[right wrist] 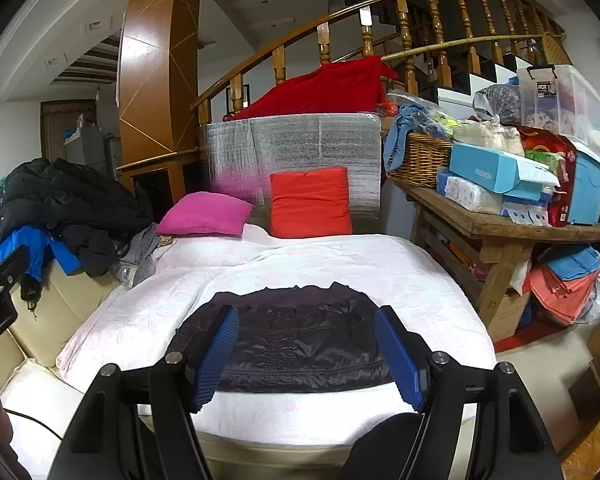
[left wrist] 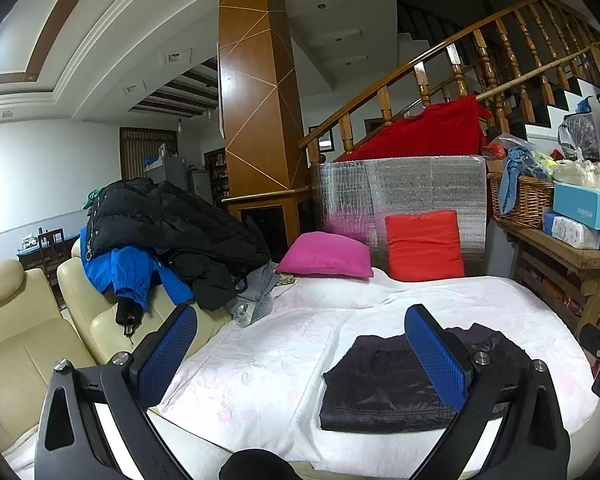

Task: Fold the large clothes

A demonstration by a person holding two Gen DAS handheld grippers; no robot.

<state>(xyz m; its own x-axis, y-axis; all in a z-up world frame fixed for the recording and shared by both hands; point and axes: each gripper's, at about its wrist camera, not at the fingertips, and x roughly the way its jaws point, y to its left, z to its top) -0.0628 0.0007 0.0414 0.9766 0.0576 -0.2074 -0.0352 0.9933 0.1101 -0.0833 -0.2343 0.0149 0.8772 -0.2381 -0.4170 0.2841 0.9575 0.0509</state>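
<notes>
A dark purple-black garment (left wrist: 384,384) lies folded into a flat rectangle near the front edge of the white bed cover (left wrist: 260,360). In the right wrist view the garment (right wrist: 300,340) lies straight ahead on the bed cover (right wrist: 320,264). My left gripper (left wrist: 300,336) is open and empty, raised above the bed to the left of the garment. My right gripper (right wrist: 306,332) is open and empty, held just in front of and above the garment's near edge. A pile of unfolded coats (left wrist: 168,232), black and blue, lies on the cream sofa (left wrist: 28,340) at the left.
A pink cushion (left wrist: 328,256) and a red cushion (left wrist: 424,246) sit at the bed's far end against a silver panel (left wrist: 400,188). A cluttered wooden table (right wrist: 492,220) with basket and boxes stands right of the bed. Clothes are stacked under it (right wrist: 560,280).
</notes>
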